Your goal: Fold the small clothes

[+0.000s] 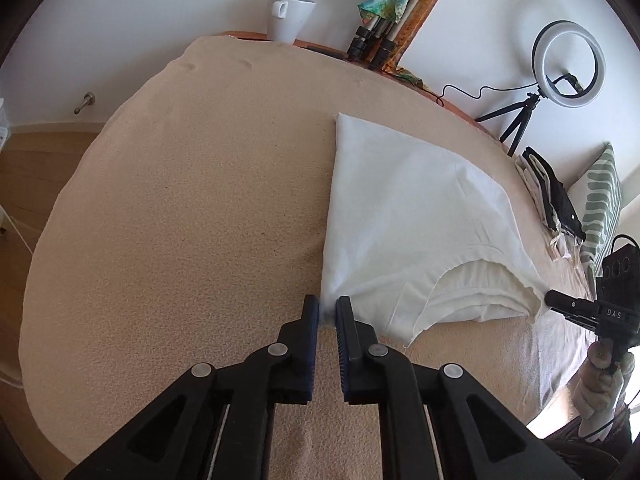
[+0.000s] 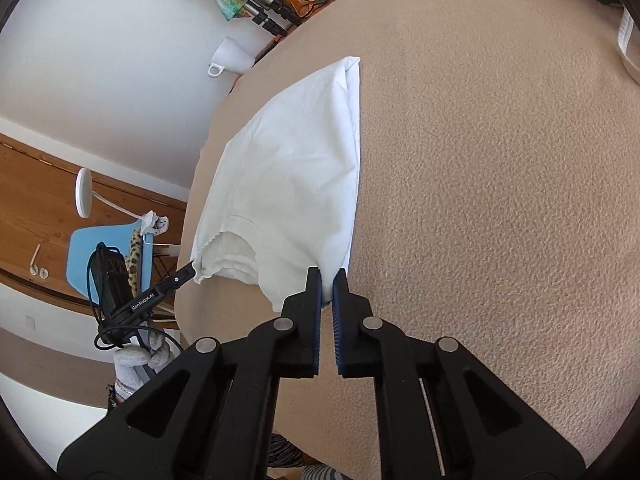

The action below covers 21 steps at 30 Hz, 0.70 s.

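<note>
A white t-shirt (image 1: 404,216) lies folded lengthwise on the beige bed cover (image 1: 192,200), its sleeve at the near right. My left gripper (image 1: 328,306) is shut on the shirt's near left corner. In the right wrist view the same shirt (image 2: 292,168) stretches away from me, and my right gripper (image 2: 327,278) is shut on its near right corner. The right gripper (image 1: 550,298) also shows at the right edge of the left wrist view, at the sleeve end. The left gripper (image 2: 192,270) shows in the right wrist view, at the sleeve hem.
A white mug (image 1: 290,16) and tripod legs (image 1: 372,44) stand at the bed's far edge. A ring light (image 1: 568,64) stands at the back right. A pile of dark and light clothes (image 1: 552,200) and a striped cushion (image 1: 602,196) lie at the right.
</note>
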Motion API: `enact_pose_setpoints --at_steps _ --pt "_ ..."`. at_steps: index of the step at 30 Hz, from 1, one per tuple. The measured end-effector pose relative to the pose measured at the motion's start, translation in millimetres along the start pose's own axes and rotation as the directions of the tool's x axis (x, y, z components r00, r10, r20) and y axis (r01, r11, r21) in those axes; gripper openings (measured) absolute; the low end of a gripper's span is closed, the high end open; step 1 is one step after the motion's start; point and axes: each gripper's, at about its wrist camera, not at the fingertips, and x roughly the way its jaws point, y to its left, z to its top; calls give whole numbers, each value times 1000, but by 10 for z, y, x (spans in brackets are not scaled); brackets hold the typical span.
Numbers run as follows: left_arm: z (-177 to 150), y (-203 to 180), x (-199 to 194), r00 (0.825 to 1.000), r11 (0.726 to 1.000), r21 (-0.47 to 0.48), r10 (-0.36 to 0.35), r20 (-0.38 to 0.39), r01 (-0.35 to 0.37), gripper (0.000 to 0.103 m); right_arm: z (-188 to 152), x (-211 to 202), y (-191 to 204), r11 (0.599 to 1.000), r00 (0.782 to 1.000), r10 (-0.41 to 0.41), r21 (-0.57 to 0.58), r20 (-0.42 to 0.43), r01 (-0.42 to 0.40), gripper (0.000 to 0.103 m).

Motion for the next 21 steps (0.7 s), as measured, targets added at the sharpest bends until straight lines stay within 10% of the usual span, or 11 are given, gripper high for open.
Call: enact_pose_setpoints --at_steps 5,21 --pt "47 -169 -264 994 997 70 38 105 -45 14 95 -183 115 993 1000 10 -115 12 -9 53" --pt "216 -1433 396 989 955 267 -144 36 129 18 1051 117 -468 977 973 193 61 124 -202 54"
